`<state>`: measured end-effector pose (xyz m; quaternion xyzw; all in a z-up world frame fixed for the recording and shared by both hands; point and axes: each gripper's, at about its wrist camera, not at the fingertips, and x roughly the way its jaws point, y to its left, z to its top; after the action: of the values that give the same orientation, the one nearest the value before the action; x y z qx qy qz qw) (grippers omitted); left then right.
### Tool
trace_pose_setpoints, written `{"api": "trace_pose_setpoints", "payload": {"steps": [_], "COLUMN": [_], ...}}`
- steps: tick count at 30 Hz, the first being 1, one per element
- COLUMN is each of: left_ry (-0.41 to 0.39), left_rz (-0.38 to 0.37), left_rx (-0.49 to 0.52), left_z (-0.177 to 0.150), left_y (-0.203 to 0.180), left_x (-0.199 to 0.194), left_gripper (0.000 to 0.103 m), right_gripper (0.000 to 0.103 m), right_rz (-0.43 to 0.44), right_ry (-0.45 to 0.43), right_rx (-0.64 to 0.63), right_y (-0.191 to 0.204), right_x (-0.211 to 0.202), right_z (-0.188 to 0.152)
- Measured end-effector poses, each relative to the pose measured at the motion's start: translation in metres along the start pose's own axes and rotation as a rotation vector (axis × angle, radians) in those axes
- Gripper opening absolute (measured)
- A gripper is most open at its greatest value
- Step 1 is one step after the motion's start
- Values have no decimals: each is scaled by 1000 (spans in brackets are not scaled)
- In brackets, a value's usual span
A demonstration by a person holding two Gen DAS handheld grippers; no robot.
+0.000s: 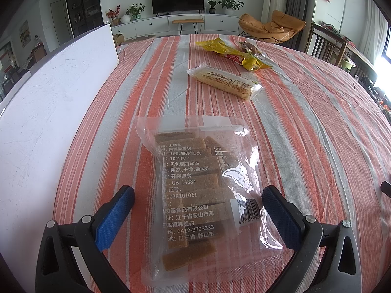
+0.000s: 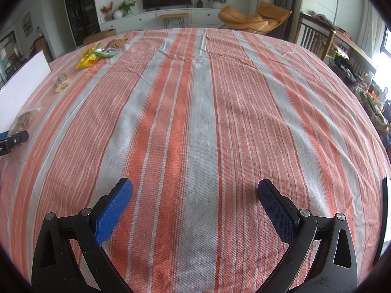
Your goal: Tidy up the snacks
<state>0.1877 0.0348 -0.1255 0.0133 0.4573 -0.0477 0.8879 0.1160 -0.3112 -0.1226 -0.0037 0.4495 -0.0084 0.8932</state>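
A clear bag of brown hawthorn strips (image 1: 195,190) lies on the striped tablecloth between the fingers of my left gripper (image 1: 198,195), which is open around it, blue pads apart from it on both sides. Farther back lie a pale wrapped snack bar (image 1: 224,81), a yellow packet (image 1: 234,53) and a small brown wrapped snack (image 1: 249,48). My right gripper (image 2: 195,193) is open and empty over bare cloth. In the right wrist view the bag (image 2: 23,119), bar (image 2: 62,83) and yellow packet (image 2: 89,58) sit far left.
A white board (image 1: 48,102) stands along the table's left side, also in the right wrist view (image 2: 22,83). The orange and grey striped tablecloth (image 2: 202,112) covers the table. A wooden chair (image 2: 315,39) stands at the far right edge. The left gripper's body (image 2: 12,141) shows at the left.
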Motion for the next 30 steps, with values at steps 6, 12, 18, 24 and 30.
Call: {"api": "trace_pose_setpoints", "payload": {"steps": [6,12,18,24,30], "left_ry": [0,0,0,0,0], "left_rz": [0,0,0,-1,-1], "left_rx": [0,0,0,-1,-1], "left_z": [0,0,0,1,0], "left_y": [0,0,0,-1,-1], "left_x": [0,0,0,2,1], "left_gripper": [103,103,103,103,103], "right_gripper": [103,103,103,103,101], "right_rz": [0,0,2,210,404], "right_ry": [0,0,-1,-4,-32], "right_rx": [0,0,1,15,-301], "right_y": [0,0,0,34,168], "right_x": [0,0,0,-5,20], "right_z": [0,0,0,35,126]}}
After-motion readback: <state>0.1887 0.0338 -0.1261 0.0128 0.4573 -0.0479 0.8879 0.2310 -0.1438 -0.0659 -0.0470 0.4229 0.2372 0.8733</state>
